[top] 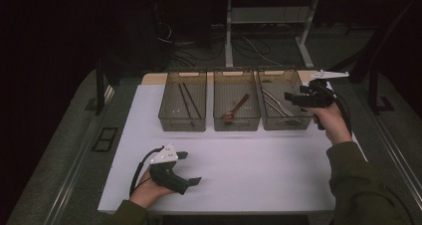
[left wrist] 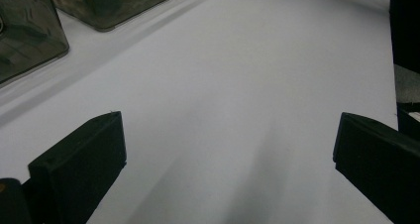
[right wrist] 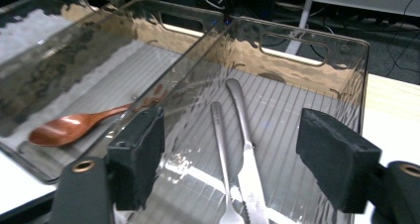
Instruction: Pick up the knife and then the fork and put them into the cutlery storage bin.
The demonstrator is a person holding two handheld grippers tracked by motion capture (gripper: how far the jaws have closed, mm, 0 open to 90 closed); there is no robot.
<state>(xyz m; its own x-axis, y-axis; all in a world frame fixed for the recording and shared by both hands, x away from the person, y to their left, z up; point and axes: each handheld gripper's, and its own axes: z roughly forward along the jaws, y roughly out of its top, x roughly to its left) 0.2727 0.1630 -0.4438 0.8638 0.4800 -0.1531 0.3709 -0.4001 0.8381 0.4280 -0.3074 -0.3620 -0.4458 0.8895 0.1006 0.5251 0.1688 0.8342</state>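
Three clear bins stand in a row at the back of the white table [top: 249,165]. Two dark chopsticks [top: 186,101] lie in the left bin [top: 182,127]. A wooden spoon [top: 237,108] lies in the middle bin [top: 237,125]. The right bin [top: 278,126] holds a metal knife [right wrist: 245,149] and a fork [right wrist: 220,144]. My right gripper [top: 290,99] hangs open above the right bin's near right side, and its jaws frame the cutlery with nothing between them [right wrist: 230,117]. My left gripper [top: 191,168] rests open near the front left of the table, over bare surface [left wrist: 230,122].
The spoon [right wrist: 69,127] also appears through the middle bin's wall [right wrist: 168,8]. Two bins [left wrist: 27,40] sit at the upper left of the left gripper view. Dark floor, cables and table legs [top: 229,31] lie beyond the table.
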